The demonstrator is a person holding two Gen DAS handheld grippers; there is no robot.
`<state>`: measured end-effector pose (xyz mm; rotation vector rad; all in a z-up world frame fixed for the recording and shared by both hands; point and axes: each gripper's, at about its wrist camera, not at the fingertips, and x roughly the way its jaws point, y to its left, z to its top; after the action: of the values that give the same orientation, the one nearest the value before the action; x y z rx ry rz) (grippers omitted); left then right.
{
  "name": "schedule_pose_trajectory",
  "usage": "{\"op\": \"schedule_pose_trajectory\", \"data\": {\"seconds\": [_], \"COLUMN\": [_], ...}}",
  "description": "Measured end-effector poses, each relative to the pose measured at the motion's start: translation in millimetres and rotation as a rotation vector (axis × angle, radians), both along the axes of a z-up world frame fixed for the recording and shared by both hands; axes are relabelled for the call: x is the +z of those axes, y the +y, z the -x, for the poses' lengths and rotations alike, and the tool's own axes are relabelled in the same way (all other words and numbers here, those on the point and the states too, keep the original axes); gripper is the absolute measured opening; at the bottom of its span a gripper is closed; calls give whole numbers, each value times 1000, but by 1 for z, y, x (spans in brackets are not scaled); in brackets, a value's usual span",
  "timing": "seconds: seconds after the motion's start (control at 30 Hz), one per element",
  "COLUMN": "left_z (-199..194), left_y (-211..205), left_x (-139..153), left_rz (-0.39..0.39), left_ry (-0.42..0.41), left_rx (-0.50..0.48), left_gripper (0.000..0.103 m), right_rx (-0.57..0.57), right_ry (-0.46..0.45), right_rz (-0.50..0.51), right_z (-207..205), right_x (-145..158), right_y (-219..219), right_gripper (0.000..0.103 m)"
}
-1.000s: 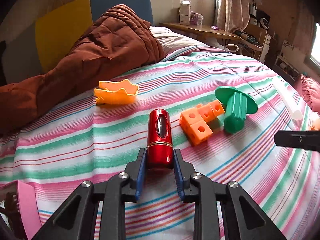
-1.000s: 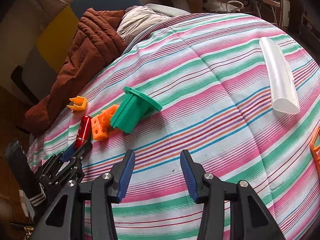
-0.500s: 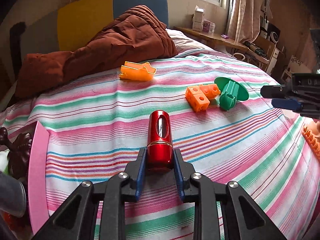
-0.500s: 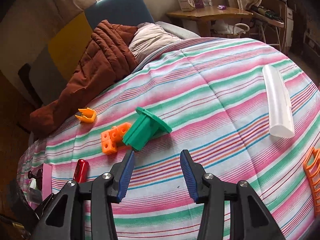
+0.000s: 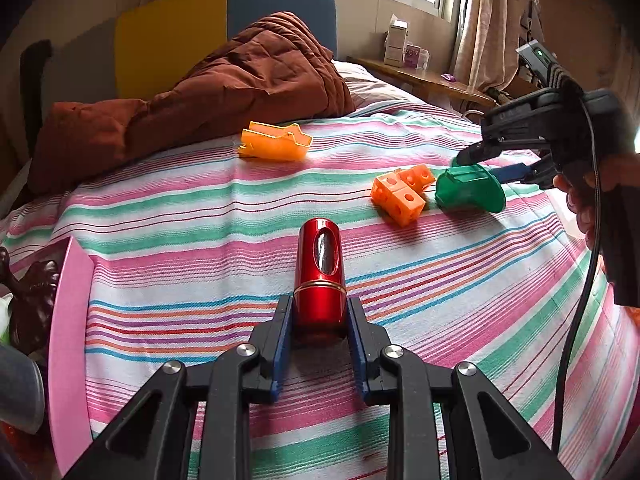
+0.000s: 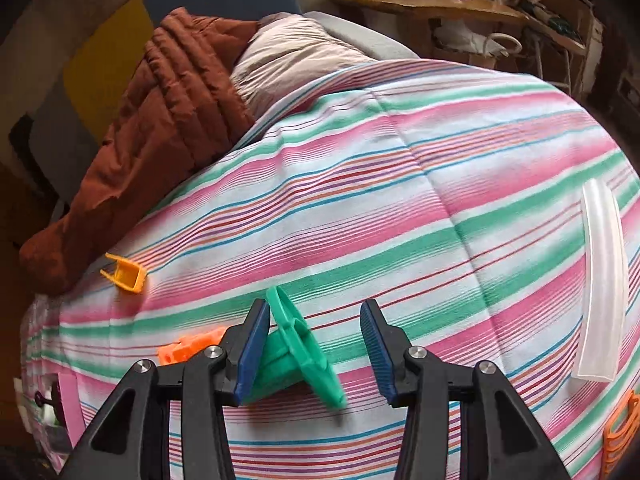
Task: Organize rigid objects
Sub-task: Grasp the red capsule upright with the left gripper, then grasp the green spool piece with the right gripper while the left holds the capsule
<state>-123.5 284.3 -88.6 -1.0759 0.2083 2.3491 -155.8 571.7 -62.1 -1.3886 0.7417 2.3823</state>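
Your left hand-held gripper (image 5: 320,320) is clamped on the red cylinder (image 5: 320,276); your right hand-held gripper (image 6: 316,344) stands released, jaws straddling the green flanged piece (image 6: 300,352).

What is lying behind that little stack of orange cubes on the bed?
Directly behind the orange cubes is bare striped bedspread; further back lie an orange star-shaped mould and a brown quilt. What the quilt covers cannot be seen.

Left claw (image 5: 320,320) clamped tight and angled downward, right claw (image 6: 314,344) spread apart, tilted steeply down
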Motion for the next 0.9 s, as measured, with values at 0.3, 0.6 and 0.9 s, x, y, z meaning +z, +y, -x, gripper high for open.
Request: {"op": "schedule_pose_trajectory", "data": {"seconds": [0.3,0.6,0.9], "left_z": [0,-2,-2], "left_y": [1,1,1], "left_x": [-1,-1,-1], "left_rz": [-4,3,-1], "left_ry": [0,6,4], "left_rx": [1,0,0], "left_gripper": [27,27,27], "right_rx": [-114,-52,123], "right_ry": [-3,104,-6], "right_rz": [48,100,-156], "right_z": [-52,-18,-25], "right_x": [-5,16,8], "right_y": [44,23,-33], "right_gripper": [47,47,44]}}
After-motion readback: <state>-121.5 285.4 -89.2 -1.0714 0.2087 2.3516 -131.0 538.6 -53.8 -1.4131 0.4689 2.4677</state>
